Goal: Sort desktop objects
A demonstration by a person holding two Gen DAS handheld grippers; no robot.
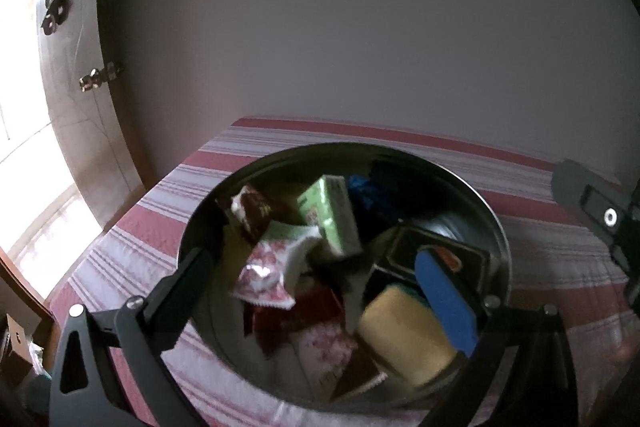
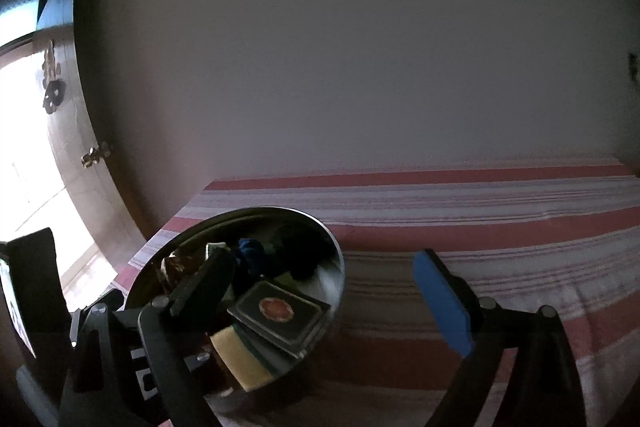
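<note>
Desktop objects fill our round metal bowl (image 1: 496,227) on the striped surface (image 1: 540,195): green box (image 1: 332,215) at twelve o'clock, yellow sponge (image 1: 404,335) at five, dark card case (image 2: 280,315). Left tool (image 1: 320,291) and right tool (image 2: 320,291) gape, holding nothing.

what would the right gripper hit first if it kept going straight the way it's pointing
Probably the striped tablecloth. The open right gripper holds nothing and points past the metal bowl, whose rim sits just left of its line, then toward the wall. Depth is unclear, so it might clip the rim.
</note>
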